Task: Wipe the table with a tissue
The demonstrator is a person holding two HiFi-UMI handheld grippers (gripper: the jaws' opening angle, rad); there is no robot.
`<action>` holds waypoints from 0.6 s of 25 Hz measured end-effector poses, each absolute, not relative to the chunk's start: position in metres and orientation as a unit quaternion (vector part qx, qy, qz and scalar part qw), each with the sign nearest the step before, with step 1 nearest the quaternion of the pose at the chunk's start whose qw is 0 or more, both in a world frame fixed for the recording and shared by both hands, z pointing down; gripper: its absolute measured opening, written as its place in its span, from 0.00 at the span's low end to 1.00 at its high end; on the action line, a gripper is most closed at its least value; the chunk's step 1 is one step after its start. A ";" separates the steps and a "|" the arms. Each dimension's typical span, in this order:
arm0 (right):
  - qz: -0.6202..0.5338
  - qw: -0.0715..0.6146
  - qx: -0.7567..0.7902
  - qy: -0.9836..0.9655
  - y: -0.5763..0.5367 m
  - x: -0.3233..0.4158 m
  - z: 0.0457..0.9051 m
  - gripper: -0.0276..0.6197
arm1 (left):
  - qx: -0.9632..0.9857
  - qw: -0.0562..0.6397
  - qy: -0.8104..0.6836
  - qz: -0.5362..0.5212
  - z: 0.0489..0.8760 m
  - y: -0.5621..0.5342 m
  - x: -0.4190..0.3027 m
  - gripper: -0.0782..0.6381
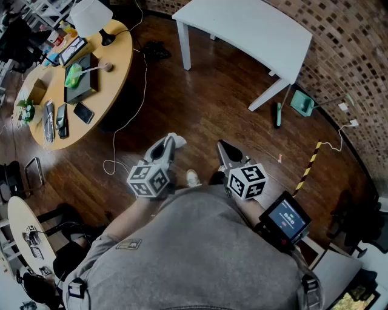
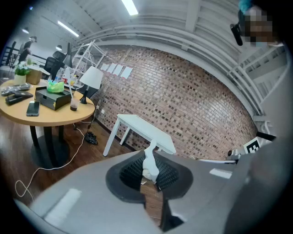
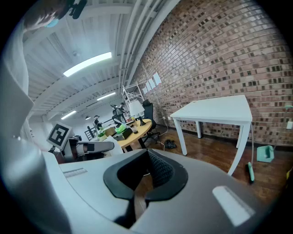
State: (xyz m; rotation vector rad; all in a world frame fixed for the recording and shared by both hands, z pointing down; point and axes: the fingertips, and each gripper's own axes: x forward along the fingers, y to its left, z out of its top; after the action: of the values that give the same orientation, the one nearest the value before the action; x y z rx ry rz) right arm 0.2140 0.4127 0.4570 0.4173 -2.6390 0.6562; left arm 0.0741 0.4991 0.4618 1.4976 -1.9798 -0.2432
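A small white tissue [image 2: 150, 165] sticks up between the pads of my left gripper [image 2: 147, 179], which is shut on it. In the head view the left gripper [image 1: 167, 147] is held above the wooden floor, with the tissue [image 1: 178, 141] at its tip. My right gripper [image 1: 224, 147] hangs beside it, jaws shut with nothing between them, as the right gripper view [image 3: 141, 182] also shows. The white rectangular table [image 1: 245, 29] stands well ahead of both grippers, seen also in the left gripper view [image 2: 143, 132] and the right gripper view [image 3: 219, 109].
A round wooden table [image 1: 115, 66] at the left carries a white lamp [image 1: 92, 17], a black box, phones and small items. A white cable [image 1: 130, 118] trails over the floor. A green dustpan [image 1: 301, 103] lies by the brick wall [image 1: 357, 54].
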 end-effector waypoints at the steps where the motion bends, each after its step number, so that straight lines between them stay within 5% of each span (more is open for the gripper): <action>1: 0.234 0.193 0.149 -0.941 0.412 0.211 0.456 0.06 | 0.569 0.317 -0.753 -0.093 0.461 0.498 0.070 0.15; 15: 0.242 0.180 0.140 -0.943 0.345 0.152 0.463 0.06 | 0.554 0.313 -0.766 -0.090 0.464 0.436 0.009 0.15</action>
State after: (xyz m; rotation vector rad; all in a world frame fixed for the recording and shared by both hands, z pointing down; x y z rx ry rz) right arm 0.1515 0.3450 0.4629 0.3948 -2.6660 0.6834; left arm 0.0095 0.4363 0.4637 1.4625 -2.0206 -0.2366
